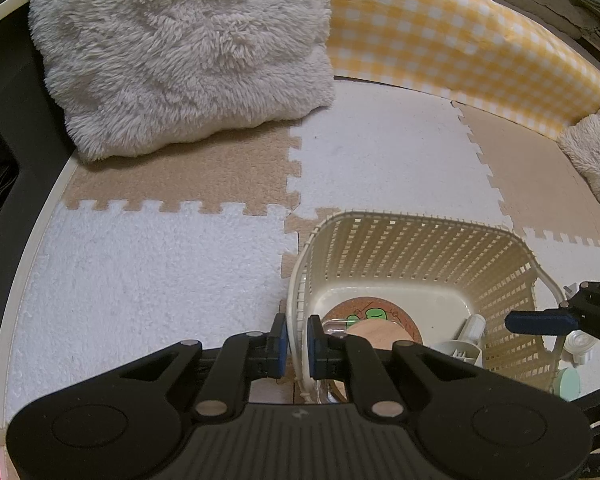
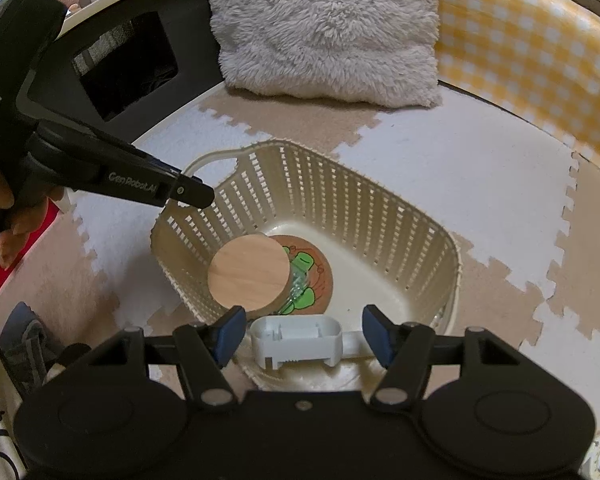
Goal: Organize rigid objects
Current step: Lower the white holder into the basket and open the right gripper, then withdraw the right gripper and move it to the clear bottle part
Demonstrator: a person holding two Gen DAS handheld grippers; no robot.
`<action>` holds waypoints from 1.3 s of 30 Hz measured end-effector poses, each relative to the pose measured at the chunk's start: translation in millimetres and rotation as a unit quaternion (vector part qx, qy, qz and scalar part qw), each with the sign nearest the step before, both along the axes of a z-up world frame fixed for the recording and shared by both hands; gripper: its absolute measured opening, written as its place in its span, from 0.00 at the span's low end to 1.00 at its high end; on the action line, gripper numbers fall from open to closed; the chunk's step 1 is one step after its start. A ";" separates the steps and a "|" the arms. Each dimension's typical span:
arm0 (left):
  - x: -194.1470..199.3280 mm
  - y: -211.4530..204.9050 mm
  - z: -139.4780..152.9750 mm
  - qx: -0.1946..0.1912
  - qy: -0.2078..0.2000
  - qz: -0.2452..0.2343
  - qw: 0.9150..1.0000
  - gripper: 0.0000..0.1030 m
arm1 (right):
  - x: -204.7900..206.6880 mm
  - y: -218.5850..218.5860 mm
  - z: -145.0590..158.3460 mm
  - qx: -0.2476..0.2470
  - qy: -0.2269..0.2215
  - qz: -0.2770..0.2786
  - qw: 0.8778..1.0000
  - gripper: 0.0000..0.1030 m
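Observation:
A cream slatted basket (image 1: 420, 218) (image 2: 380, 204) sits on the foam mats. Inside lie a cork coaster with a green frog (image 2: 314, 280) (image 1: 370, 312), a clear jar with a round wooden lid (image 2: 249, 270) (image 1: 376, 334), and a grey-and-white plastic piece (image 2: 296, 340) (image 1: 466, 344) against the near wall. My left gripper (image 1: 297, 344) (image 2: 196, 197) is shut on the basket's left wall, one finger inside and one outside. My right gripper (image 2: 303, 334) hovers over the near rim, open; the plastic piece shows between its fingers, untouched. One of its blue fingertips (image 1: 540, 320) shows in the left wrist view.
A fluffy cream cushion (image 1: 180, 48) (image 2: 324, 28) and a yellow checked bumper (image 1: 460, 40) (image 2: 540, 60) bound the far side. A dark cabinet (image 2: 128, 64) stands at left. A small clear item (image 1: 577, 346) and a mint-green item (image 1: 568, 384) lie right of the basket.

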State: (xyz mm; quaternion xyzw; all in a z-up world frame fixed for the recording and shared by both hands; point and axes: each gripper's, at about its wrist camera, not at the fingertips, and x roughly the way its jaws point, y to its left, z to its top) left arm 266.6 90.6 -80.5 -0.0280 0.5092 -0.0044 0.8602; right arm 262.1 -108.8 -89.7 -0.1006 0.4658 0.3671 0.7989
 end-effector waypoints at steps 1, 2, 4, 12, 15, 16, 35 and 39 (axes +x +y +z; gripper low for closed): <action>0.0 0.0 -0.1 0.000 0.000 0.000 1.000 0.09 | -0.4 -0.2 0.2 0.001 0.001 -0.001 1.000 0.63; -0.1 0.2 0.0 0.000 0.000 0.000 1.000 0.09 | -0.6 -0.4 0.5 0.001 0.001 -0.001 1.000 0.63; 0.0 0.2 -0.1 0.000 0.000 0.000 1.000 0.09 | -1.3 -0.4 0.9 0.001 0.002 -0.003 1.000 0.63; 0.0 0.1 -0.1 0.000 0.000 0.000 1.000 0.09 | -6.5 -8.5 19.5 0.027 -0.008 -0.010 1.000 0.63; 0.0 0.1 -0.1 -0.001 0.000 0.000 1.000 0.09 | -9.0 -16.9 34.2 0.046 -0.022 -0.021 0.998 0.64; -0.1 0.0 -0.2 -0.001 0.000 0.000 1.000 0.09 | -8.9 -20.3 38.6 0.052 -0.025 -0.027 0.998 0.64; 0.0 0.1 -0.2 -0.001 0.000 0.000 1.000 0.09 | 1.0 -114.1 81.1 0.089 -0.112 -0.193 0.971 0.87; -0.2 0.0 -0.3 -0.001 0.000 0.000 1.000 0.09 | 6.5 -136.9 73.7 0.073 -0.115 -0.246 0.960 0.93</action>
